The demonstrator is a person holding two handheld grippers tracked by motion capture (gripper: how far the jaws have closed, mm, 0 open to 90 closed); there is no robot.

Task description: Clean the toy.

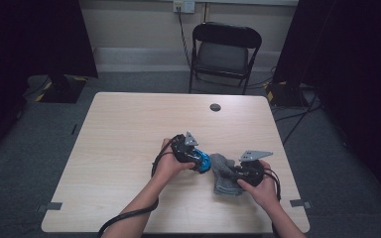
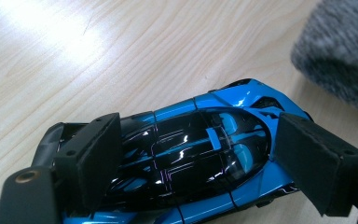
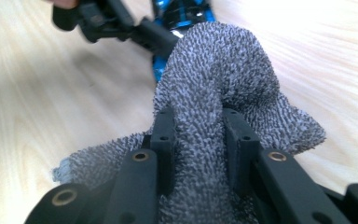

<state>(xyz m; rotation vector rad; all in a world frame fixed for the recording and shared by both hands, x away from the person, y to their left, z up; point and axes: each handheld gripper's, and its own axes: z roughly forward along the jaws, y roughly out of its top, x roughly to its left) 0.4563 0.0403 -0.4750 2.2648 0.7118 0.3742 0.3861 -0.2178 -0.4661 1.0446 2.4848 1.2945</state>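
I am seeing the high view running dim, corners falling black. Glare is washing out the table [image 2: 42, 28] in both gripper views; near jaws are blurring.

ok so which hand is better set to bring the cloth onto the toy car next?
Right, probably. The right gripper is already pinched shut on the grey cloth, bunched beside the blue toy car. The left gripper straddles the car, apparently steadying it on the table.

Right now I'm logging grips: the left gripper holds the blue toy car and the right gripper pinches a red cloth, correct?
The colour is wrong. The cloth pinched by the right gripper is grey, as the right gripper view shows. The left gripper does hold the blue toy car.
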